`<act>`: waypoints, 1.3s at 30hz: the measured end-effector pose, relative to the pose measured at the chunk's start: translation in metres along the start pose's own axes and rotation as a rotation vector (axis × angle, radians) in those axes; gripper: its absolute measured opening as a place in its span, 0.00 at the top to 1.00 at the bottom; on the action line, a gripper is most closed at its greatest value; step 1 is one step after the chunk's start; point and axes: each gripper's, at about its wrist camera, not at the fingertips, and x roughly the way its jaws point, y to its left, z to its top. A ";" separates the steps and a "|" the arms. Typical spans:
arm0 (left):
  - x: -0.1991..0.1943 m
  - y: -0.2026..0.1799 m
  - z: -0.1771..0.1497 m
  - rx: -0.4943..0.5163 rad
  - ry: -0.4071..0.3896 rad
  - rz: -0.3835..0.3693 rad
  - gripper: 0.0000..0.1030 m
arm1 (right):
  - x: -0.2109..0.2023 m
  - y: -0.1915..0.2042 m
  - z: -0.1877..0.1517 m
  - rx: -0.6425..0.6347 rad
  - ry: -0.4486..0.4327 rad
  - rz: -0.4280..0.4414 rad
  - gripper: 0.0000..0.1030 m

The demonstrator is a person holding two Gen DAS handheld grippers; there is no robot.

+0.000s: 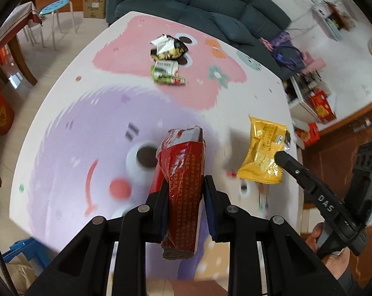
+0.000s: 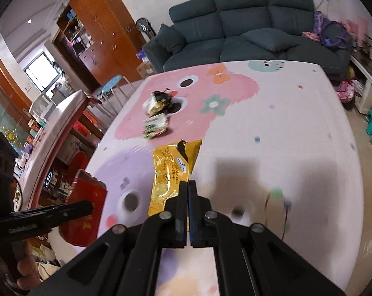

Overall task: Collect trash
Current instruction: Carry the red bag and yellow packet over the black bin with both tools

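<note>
My left gripper is shut on a red crumpled wrapper and holds it above the table with the cartoon cloth. My right gripper is shut on the corner of a yellow cracker bag; the bag and the right gripper's finger show in the left wrist view too. A black wrapper and a green and white wrapper lie together on the pink patch farther back, also in the right wrist view. The red wrapper shows at the left.
A dark sofa stands behind the table. A blue stool and a wooden table stand to the left. Boxes and clutter sit past the table's right edge.
</note>
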 end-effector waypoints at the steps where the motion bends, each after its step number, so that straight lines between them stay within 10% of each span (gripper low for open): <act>1: -0.009 0.004 -0.015 0.020 0.007 -0.007 0.78 | -0.013 0.009 -0.014 0.011 -0.015 -0.005 1.00; 10: -0.055 0.031 -0.110 0.156 0.047 -0.028 0.78 | -0.083 0.072 -0.132 0.106 -0.078 -0.040 1.00; 21: -0.039 0.063 -0.224 0.120 0.161 -0.030 0.78 | -0.087 0.086 -0.257 0.105 0.130 -0.063 1.00; 39: 0.173 0.094 -0.325 0.118 0.328 0.065 0.74 | 0.080 -0.026 -0.395 0.203 0.394 -0.185 0.99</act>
